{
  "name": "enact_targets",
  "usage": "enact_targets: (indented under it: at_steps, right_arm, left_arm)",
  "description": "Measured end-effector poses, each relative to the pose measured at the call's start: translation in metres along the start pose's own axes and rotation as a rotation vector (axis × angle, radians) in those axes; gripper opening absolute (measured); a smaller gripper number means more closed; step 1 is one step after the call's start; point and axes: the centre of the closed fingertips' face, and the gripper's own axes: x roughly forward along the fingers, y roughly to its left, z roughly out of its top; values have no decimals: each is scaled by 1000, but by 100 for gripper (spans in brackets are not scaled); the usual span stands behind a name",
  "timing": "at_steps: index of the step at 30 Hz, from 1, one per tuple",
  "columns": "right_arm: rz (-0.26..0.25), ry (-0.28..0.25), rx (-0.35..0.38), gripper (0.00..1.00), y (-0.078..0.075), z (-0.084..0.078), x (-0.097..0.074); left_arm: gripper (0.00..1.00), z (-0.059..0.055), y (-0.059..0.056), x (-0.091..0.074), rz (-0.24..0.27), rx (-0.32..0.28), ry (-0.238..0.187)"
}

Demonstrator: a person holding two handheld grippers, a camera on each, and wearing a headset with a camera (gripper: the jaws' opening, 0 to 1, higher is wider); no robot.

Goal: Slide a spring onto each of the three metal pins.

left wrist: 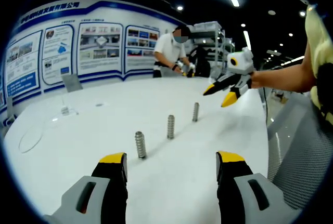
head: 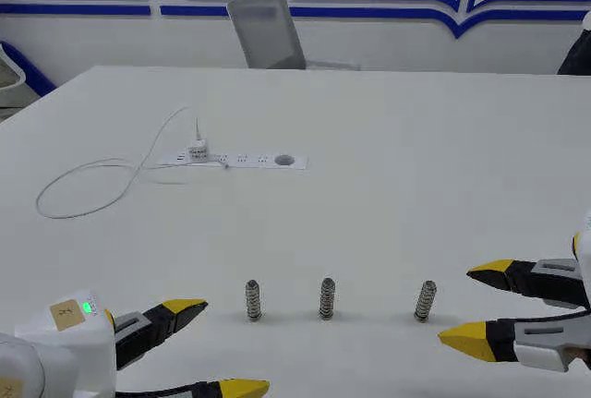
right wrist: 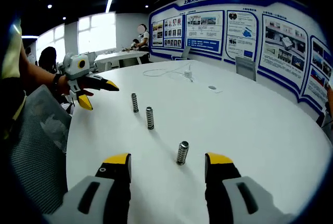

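Coiled steel springs (head: 327, 298) are standing sleeved over all three metal pins (right wrist: 183, 144) on the white table (head: 369, 139), so the left gripper (head: 236, 344) and right gripper (head: 454, 303) are hovering empty, jaws apart.

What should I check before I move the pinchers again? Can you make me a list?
1. Left spring standing upright: ok.
2. Middle spring standing upright: ok.
3. Right spring standing upright: ok.
4. Left gripper open and empty: ok.
5. Right gripper open and empty: ok.
6. Every spring pushed all the way down: cannot tell.
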Motion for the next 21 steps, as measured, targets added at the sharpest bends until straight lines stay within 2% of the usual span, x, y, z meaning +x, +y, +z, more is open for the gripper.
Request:
enact_targets:
  at_steps: [21]
  right_arm:
    - [-56, -136, 37, 63, 11, 1, -21]
  left_arm:
    - [71, 1, -5, -7, 20, -6, -17]
